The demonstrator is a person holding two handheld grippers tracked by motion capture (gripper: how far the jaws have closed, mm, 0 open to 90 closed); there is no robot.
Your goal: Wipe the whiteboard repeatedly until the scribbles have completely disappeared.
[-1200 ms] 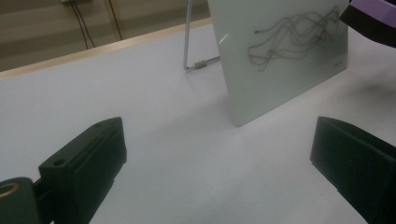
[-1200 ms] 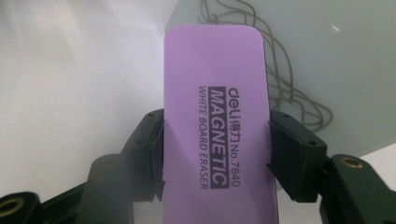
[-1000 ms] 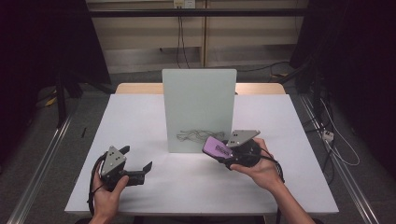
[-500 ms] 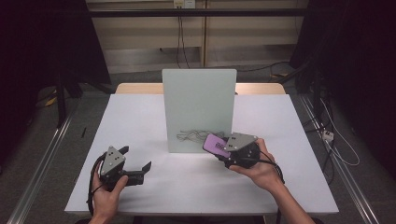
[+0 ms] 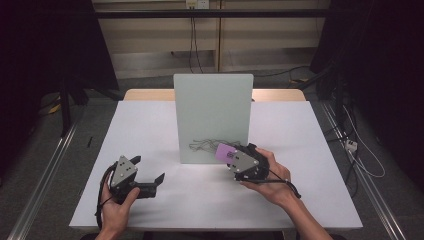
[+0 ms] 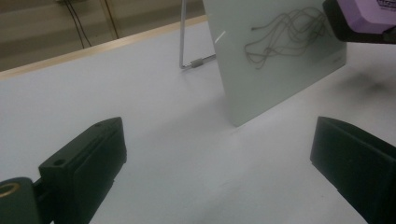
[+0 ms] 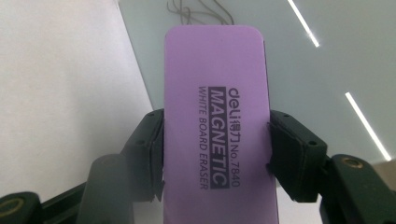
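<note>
The right tongs [image 5: 231,156], clamped on the purple eraser [image 5: 225,152], had moved closer to the whiteboard [image 5: 212,112], perhaps touching its scribbles [image 5: 205,145]; the left tongs [image 5: 150,182] rested released, well left of the whiteboard.

Upright whiteboard [image 5: 213,117] stands mid-table — it blocks you from going straight ahead with the right gripper [image 5: 231,159], whose purple eraser [image 5: 226,152] is already right at the board's lower face. The wire stand [image 6: 189,56] sticks out behind the board. Table [image 5: 145,125] left of the board is bare — your left gripper [image 5: 159,179], jaws apart, has free room forward and sideways.
</note>
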